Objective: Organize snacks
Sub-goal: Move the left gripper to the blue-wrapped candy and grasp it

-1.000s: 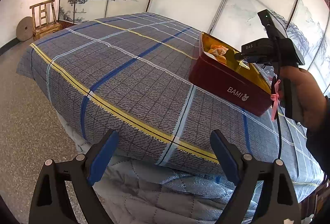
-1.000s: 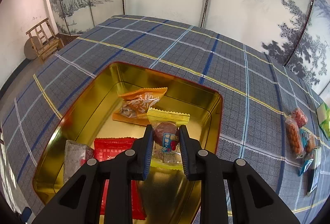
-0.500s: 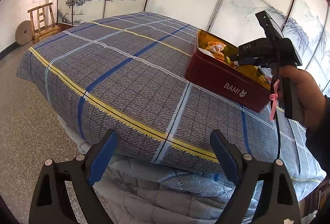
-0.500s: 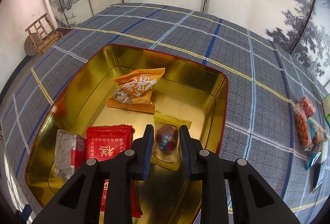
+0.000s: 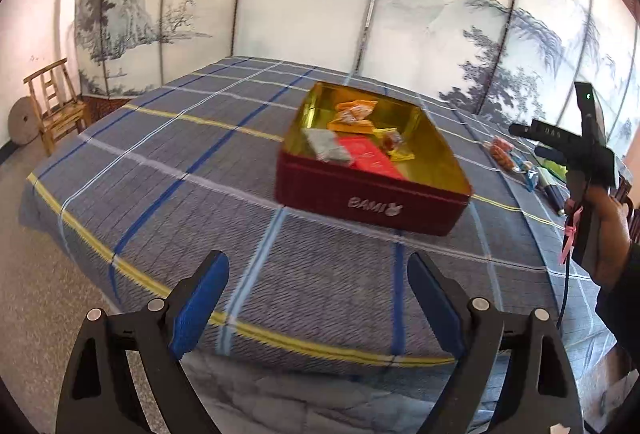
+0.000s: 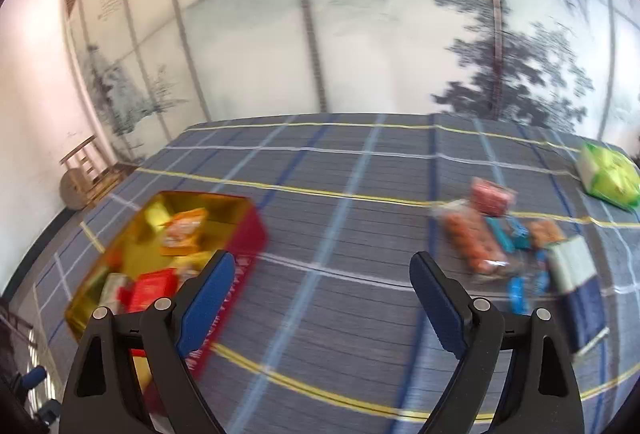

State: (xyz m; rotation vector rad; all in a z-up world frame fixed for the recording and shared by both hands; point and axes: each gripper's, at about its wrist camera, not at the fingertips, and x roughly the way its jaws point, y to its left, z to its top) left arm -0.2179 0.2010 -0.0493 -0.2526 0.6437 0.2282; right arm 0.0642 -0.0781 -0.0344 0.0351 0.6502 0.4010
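Right now the right tool [image 6: 322, 286] is opening, its blue pads [image 6: 206, 298] spreading wide with nothing between them, only checked cloth showing through the gap. The left tool [image 5: 318, 298] stands apart and empty too, hanging over the near edge of the bed [image 5: 168, 170].

Further out, to the left in the right wrist view, sits the red tin [image 6: 244, 246] with its gold inside, already holding several packets, among them an orange one [image 6: 184, 230] and a red one [image 6: 154, 284]. To the right lies the loose pile of snacks [image 6: 500, 234]: a clear bag of orange pieces [image 6: 468, 238], a pink packet [image 6: 490, 196], small blue-wrapped sweets [image 6: 516, 290], and farther off a green bag [image 6: 610, 176].

These look light, soft and crinkly, with slick film that may slide between pads. Their contents are probably brittle, so a gentle pinch suits them. The best hold is likely across the flat middle or on a crimped end seal, taking one packet clear of its neighbours.
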